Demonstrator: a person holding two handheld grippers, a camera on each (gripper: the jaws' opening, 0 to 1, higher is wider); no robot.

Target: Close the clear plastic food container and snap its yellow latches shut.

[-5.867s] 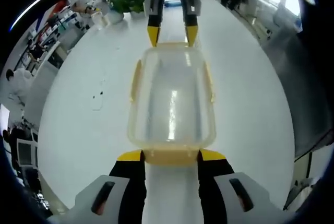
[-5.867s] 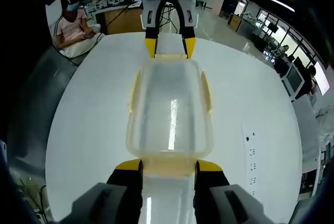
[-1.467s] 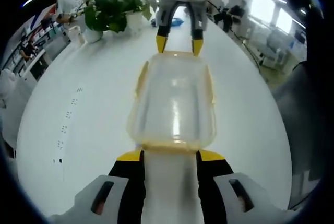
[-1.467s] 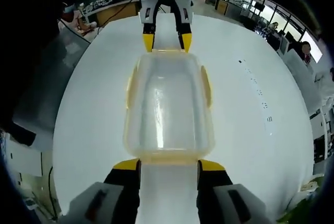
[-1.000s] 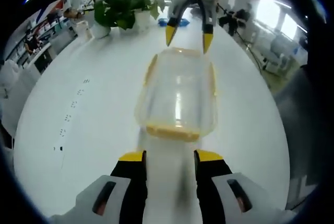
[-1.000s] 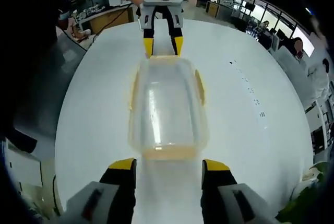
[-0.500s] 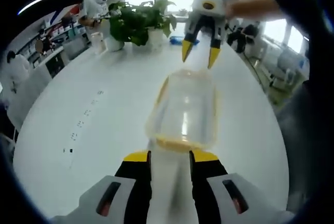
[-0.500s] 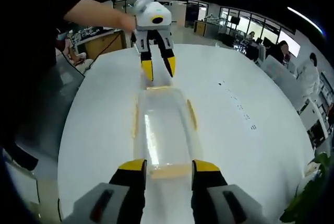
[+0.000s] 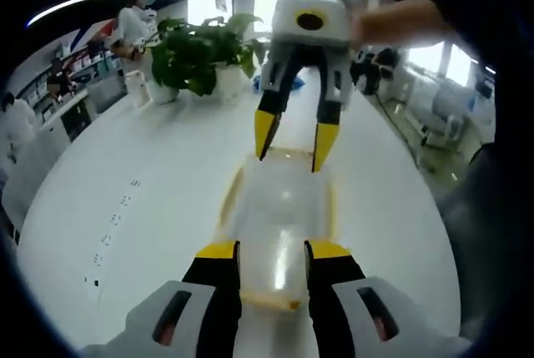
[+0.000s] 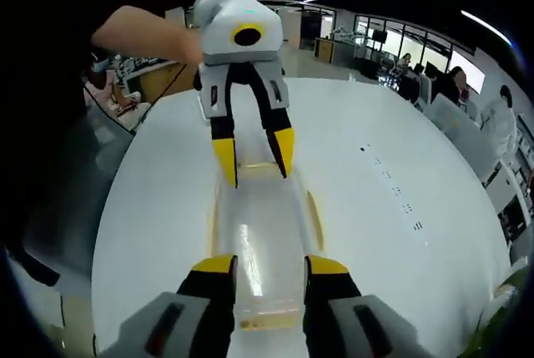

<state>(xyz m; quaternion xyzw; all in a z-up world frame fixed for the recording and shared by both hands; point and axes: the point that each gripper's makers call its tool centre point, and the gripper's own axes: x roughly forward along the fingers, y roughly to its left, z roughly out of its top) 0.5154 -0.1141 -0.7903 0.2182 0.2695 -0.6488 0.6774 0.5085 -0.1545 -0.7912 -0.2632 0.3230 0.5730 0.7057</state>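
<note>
Both grippers' spread fingers (image 9: 219,250) hover over the container (image 9: 282,208) ends.

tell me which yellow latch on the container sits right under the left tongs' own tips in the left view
The end latch at the bottom of the left gripper view, between the left tongs. The side latches run along the container's long edges; the opposite end lies under the right tongs.

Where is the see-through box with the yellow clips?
The clear plastic food container with yellow latches lies flat on the round white table, directly between the left gripper and the right gripper.
</note>
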